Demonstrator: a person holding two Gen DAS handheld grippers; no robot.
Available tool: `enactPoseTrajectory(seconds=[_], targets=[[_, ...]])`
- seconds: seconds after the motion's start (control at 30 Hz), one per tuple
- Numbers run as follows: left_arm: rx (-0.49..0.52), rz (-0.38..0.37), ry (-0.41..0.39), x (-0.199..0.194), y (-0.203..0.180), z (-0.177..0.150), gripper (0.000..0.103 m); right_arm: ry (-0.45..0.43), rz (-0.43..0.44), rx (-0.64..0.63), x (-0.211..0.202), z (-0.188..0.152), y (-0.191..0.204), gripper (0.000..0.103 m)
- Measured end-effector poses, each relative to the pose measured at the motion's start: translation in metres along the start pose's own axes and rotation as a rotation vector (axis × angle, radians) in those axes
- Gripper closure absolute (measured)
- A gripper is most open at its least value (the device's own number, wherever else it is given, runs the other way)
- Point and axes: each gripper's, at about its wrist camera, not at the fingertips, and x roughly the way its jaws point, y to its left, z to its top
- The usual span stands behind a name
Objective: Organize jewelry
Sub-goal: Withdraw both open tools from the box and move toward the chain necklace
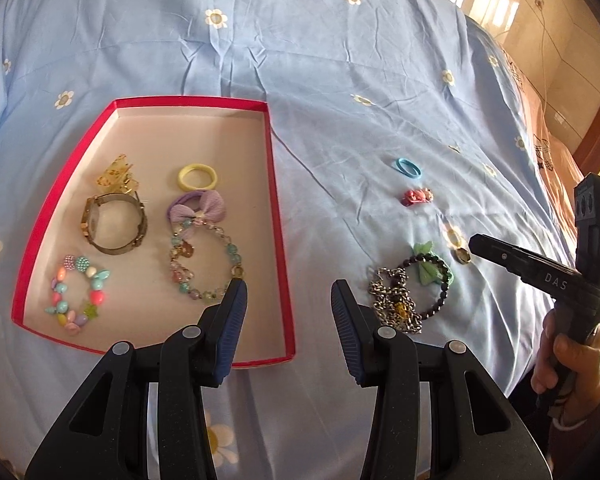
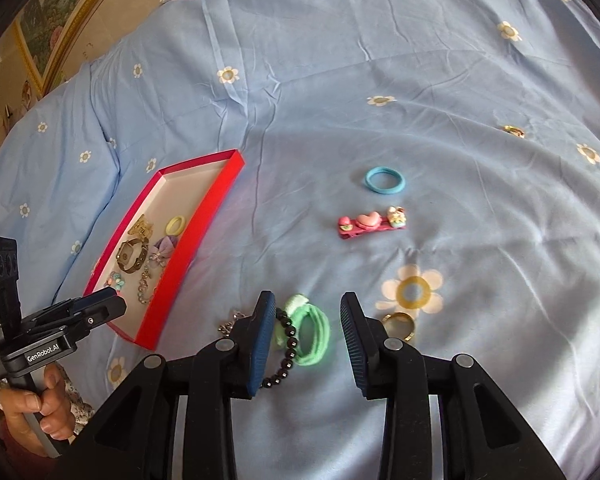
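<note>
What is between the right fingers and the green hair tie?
Nothing is in the way. The green hair tie lies on the sheet between the open right fingers; a black bead bracelet lies partly over its left side.

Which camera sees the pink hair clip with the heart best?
The right wrist view. There the pink hair clip lies side-on near the middle, so its heart and little charms show clearly. In the left wrist view the clip is small, far off and foreshortened, just a pink lump on the bedsheet.
</note>
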Motion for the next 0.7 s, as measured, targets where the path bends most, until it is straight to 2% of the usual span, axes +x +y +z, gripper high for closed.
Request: enactPoseTrajectory(seconds=[0.3, 0.7], targets=[[0.082, -0.034, 0.048, 0.022, -0.035, -0.004, 0.061, -0.005, -0.040, 0.044, -0.010, -0.011, -0.031, 0.067], [0.156, -0.051, 0.114, 0.049, -0.057, -0.006, 0.061, 0.010, -0.052, 0.046, -0.005, -0.010, -0.040, 0.066]])
